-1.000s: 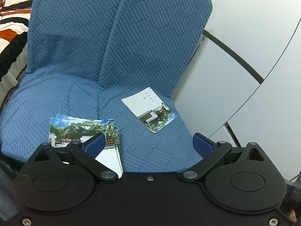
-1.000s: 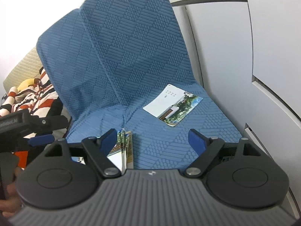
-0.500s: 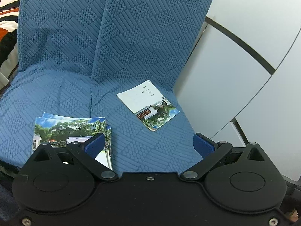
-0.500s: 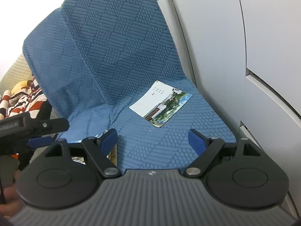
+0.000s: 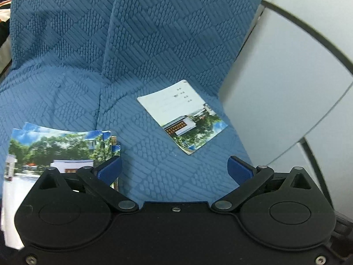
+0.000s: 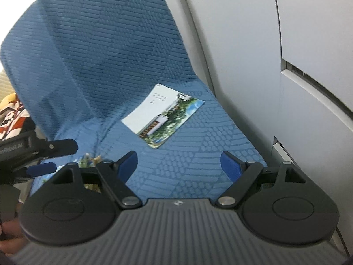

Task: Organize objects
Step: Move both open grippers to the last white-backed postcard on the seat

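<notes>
A single booklet (image 5: 182, 116) with a white half and a building photo lies on the blue quilted cover (image 5: 154, 66), ahead of both grippers; it also shows in the right wrist view as the booklet (image 6: 162, 114). A fanned stack of similar booklets (image 5: 59, 145) lies at the lower left, partly behind my left gripper's left finger. My left gripper (image 5: 174, 170) stands open above the cover with nothing between its blue pads. My right gripper (image 6: 178, 164) is open too, empty, short of the single booklet. The left gripper (image 6: 42, 148) appears at the left edge of the right wrist view.
A pale grey panelled wall (image 5: 286, 88) with dark seams stands close on the right of the cover. Striped orange, black and white fabric (image 6: 13, 119) lies beyond the cover's left side. A hand (image 6: 8, 229) shows at the lower left of the right wrist view.
Both grippers have come lower and closer to the cover; the single booklet and the stack look larger. Jaws on both stay as wide as before.
</notes>
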Demonstrator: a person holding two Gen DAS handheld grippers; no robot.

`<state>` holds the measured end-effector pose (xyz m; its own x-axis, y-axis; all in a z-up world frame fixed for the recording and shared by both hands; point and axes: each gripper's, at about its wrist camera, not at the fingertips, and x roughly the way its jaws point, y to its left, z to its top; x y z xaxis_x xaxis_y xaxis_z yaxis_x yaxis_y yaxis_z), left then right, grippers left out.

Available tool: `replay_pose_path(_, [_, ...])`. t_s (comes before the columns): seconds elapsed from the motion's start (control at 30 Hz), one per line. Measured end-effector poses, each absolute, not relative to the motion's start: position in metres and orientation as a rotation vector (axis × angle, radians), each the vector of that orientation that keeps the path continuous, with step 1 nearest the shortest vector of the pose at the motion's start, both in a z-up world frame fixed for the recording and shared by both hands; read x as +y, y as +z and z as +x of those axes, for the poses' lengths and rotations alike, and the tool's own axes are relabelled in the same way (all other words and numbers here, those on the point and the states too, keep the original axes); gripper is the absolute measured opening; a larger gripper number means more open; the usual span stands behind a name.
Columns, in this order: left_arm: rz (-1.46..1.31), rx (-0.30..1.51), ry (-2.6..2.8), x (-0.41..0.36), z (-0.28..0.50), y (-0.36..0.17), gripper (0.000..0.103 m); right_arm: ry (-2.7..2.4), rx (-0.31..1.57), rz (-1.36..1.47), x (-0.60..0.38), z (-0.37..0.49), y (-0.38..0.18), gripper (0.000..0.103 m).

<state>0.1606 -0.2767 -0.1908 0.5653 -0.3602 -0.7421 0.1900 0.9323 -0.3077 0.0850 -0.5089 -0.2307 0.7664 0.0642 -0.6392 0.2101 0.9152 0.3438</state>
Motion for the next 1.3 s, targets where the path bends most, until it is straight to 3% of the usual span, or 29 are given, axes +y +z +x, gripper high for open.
replay_pose_path(0.17, [-0.219,0.970,-0.330,-0.297,0.188,-0.216,0.101,-0.094,0.705,0.437,-0.519,0.108,-0.250,0.084])
replay_pose_path(0.43, [-0.258,1.044,-0.342,-0.325,0.221,-0.251,0.090,-0.041,0.699,0.476,-0.540,0.166,-0.261,0.084])
replay_pose_path(0.63, [-0.310,1.050,-0.343,-0.340,0.235,-0.268,0.070,0.024,0.736,0.446,-0.551,0.219,-0.278,0.083])
replay_pose_path(0.8, [-0.361,1.053,-0.326,-0.348,0.247,-0.286,0.048,0.060,0.752,0.380,-0.558,0.262,-0.293,0.071])
replay_pose_path(0.9, [-0.389,1.064,-0.328,-0.350,0.254,-0.296,0.041,0.070,0.764,0.347,-0.563,0.283,-0.304,0.066])
replay_pose_path(1.07, [-0.401,1.089,-0.323,-0.351,0.261,-0.310,0.033,0.099,0.778,0.332,-0.573,0.307,-0.323,0.061])
replay_pose_path(1.3, [-0.422,1.101,-0.329,-0.349,0.263,-0.319,0.032,0.174,0.801,0.360,-0.581,0.321,-0.338,0.060])
